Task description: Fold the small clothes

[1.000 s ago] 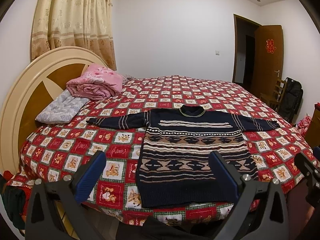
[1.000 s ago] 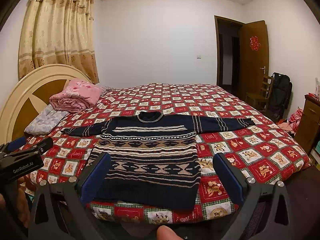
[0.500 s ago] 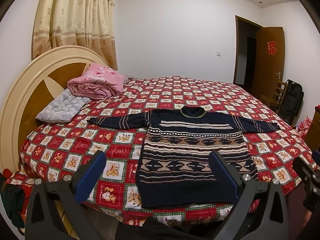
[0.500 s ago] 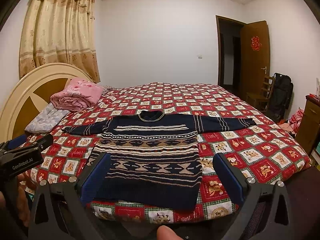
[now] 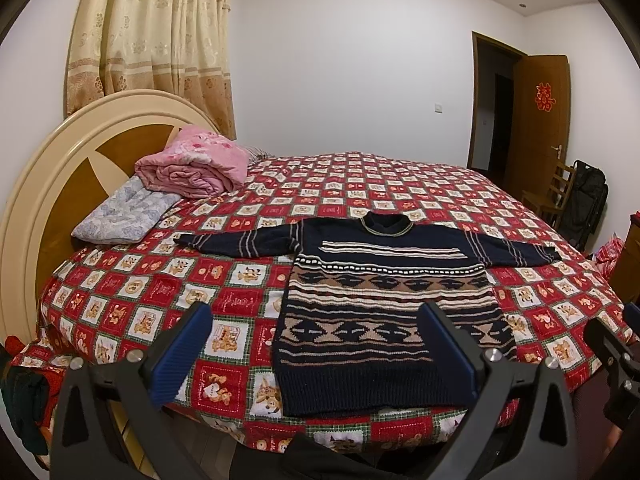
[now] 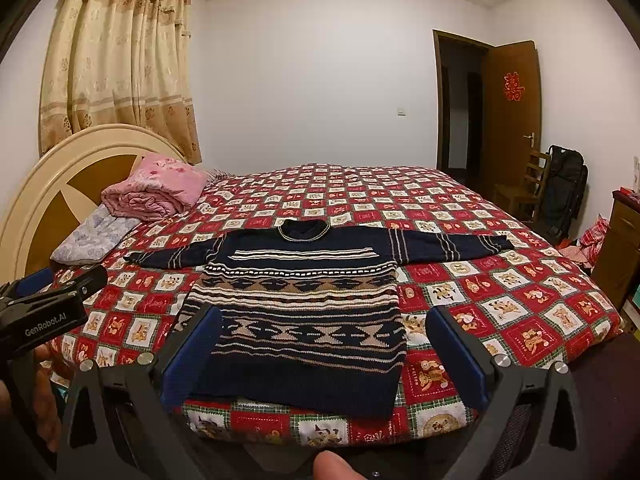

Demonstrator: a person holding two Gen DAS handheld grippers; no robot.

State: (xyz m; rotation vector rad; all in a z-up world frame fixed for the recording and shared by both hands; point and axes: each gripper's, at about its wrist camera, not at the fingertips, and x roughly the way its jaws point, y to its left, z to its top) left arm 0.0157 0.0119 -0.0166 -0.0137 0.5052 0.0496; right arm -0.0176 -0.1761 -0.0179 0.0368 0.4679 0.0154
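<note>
A navy patterned knit sweater (image 5: pixel 384 304) lies flat on the bed with both sleeves spread out, hem toward me; it also shows in the right wrist view (image 6: pixel 304 308). My left gripper (image 5: pixel 316 344) is open and empty, held off the bed's near edge before the hem's left part. My right gripper (image 6: pixel 324 344) is open and empty, before the hem's right part. The left gripper's body (image 6: pixel 44 312) shows at the left of the right wrist view.
The bed (image 5: pixel 132 292) has a red checked cover and a round headboard (image 5: pixel 48 184) at left. A folded pink quilt (image 5: pixel 192 168) and a pale pillow (image 5: pixel 124 216) lie near it. A chair and black bag (image 6: pixel 560 188) stand by the door at right.
Both grippers have shifted only slightly; the view has crept a little. The sweater has not moved.
</note>
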